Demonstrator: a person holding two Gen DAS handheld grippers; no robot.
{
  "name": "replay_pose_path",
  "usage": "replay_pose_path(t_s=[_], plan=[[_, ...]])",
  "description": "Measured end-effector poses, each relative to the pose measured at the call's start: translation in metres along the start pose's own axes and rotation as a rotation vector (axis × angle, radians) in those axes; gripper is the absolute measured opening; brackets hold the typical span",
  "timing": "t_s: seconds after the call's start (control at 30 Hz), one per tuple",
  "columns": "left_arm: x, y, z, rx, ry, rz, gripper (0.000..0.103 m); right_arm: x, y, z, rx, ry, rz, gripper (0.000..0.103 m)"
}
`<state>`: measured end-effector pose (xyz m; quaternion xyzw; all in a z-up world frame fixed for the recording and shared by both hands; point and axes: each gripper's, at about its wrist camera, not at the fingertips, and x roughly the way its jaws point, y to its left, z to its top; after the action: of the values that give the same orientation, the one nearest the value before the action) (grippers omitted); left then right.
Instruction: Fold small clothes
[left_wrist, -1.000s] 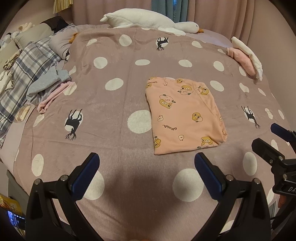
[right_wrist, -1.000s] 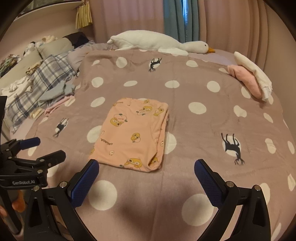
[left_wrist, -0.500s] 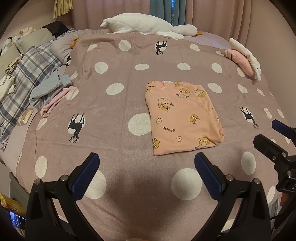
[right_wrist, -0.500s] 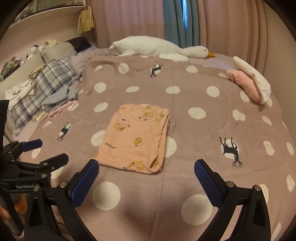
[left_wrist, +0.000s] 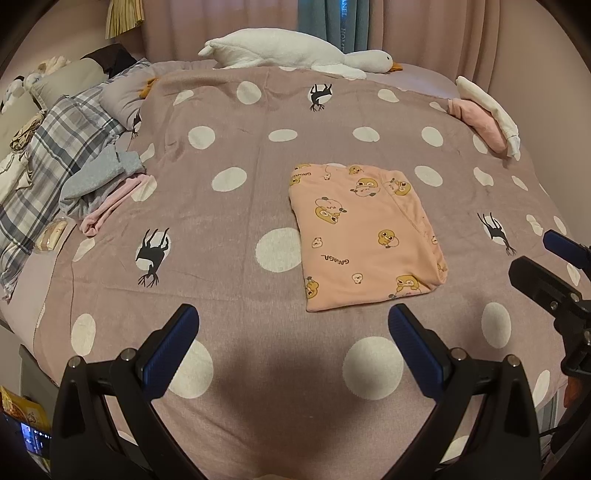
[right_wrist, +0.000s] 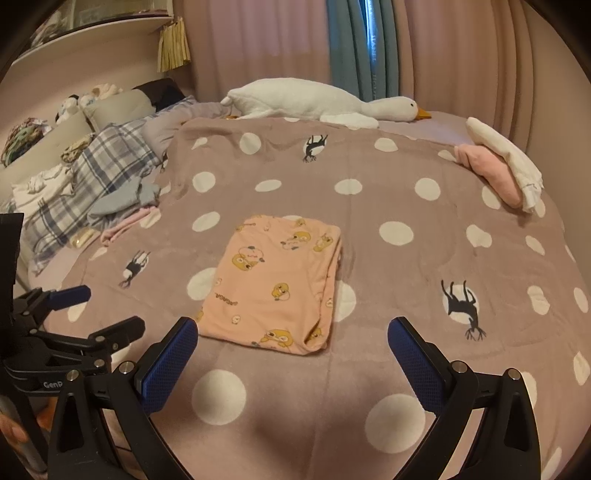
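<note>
the folded garment lies flat on the bed blanket, a little right of the middle in the left wrist view and near the middle in the right wrist view. the left claw hangs over the near edge of the bed, before and to the left of the garment, apart from it. the right claw hangs just before the garment's near edge, jaws spread wide. a plush goose lies along the far edge, behind the garment. a heap of clothes sits at the left edge, and a small stack of clothes lies at the far right corner.
</note>
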<state>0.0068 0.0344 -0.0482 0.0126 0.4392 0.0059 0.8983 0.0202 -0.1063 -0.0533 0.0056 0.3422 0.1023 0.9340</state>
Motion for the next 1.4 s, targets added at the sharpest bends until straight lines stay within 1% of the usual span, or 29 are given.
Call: replay_pose_path(t_s=[1.4], plan=[[0.0033,0.0018,-0.0002,0.002,0.009,0.004,0.103,0.0016,0.0053,0.0092,-0.014,-0.013,0.025,0.102]])
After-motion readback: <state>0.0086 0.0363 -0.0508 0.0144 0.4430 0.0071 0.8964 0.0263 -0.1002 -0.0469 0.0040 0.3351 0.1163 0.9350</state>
